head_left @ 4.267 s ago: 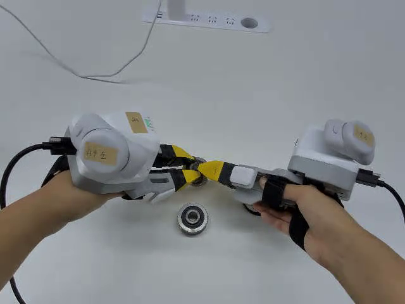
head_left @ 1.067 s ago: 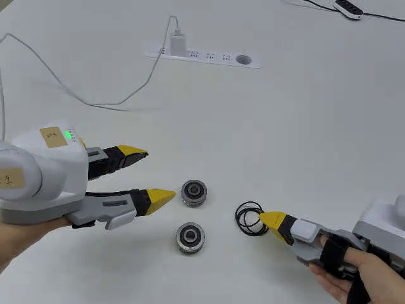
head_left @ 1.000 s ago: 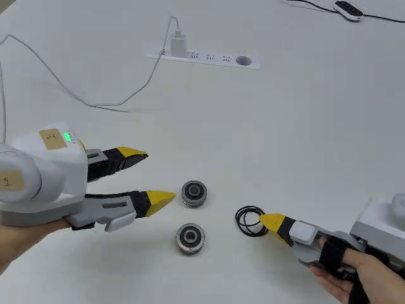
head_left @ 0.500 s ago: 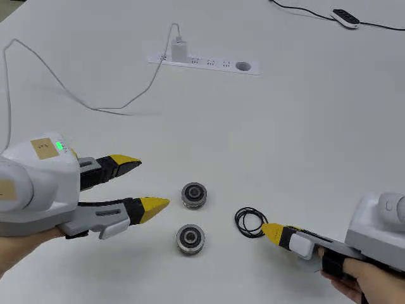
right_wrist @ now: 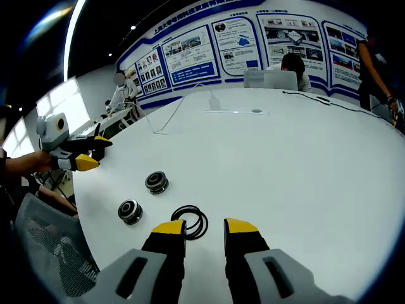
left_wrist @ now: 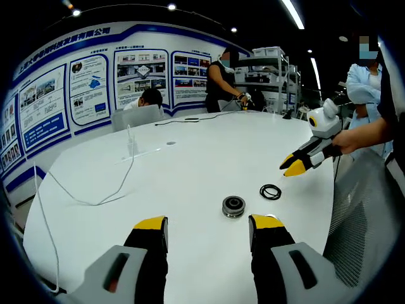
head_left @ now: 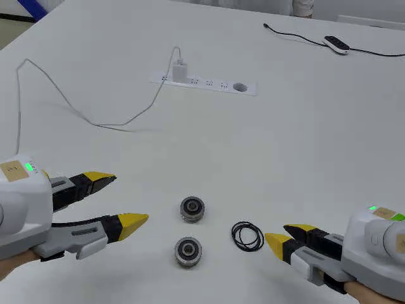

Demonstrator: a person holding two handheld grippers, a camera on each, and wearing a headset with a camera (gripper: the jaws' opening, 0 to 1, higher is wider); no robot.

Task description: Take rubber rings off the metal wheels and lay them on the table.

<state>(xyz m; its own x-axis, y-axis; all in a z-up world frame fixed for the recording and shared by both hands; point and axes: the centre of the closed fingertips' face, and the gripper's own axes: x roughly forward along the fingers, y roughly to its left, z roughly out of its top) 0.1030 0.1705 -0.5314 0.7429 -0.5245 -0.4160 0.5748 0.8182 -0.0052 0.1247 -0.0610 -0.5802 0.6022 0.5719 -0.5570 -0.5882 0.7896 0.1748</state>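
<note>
Two metal wheels (head_left: 192,208) (head_left: 188,251) lie flat on the white table, one behind the other. To their right, black rubber rings (head_left: 247,235) lie in a loose stack on the tabletop. My left gripper (head_left: 123,199) hovers to the left of the wheels, open wide and holding nothing. From the lower right, my right gripper (head_left: 285,234) points at the rings with a small gap between its jaws, empty. In the left gripper view a wheel (left_wrist: 234,206) and the rings (left_wrist: 271,191) lie ahead of the left gripper (left_wrist: 209,223). In the right gripper view the rings (right_wrist: 190,220) sit just beyond the right gripper (right_wrist: 204,227).
A white power strip (head_left: 204,83) with a plugged-in charger lies at the back, its white cable (head_left: 95,120) trailing left. A black cable with a small device (head_left: 335,43) lies at the far right. People stand beyond the table (left_wrist: 221,76).
The grippers, joined over a wheel 4.3 s ago, have separated. In the last second both drew back toward me, the right one away from the rings. The head camera tilted up.
</note>
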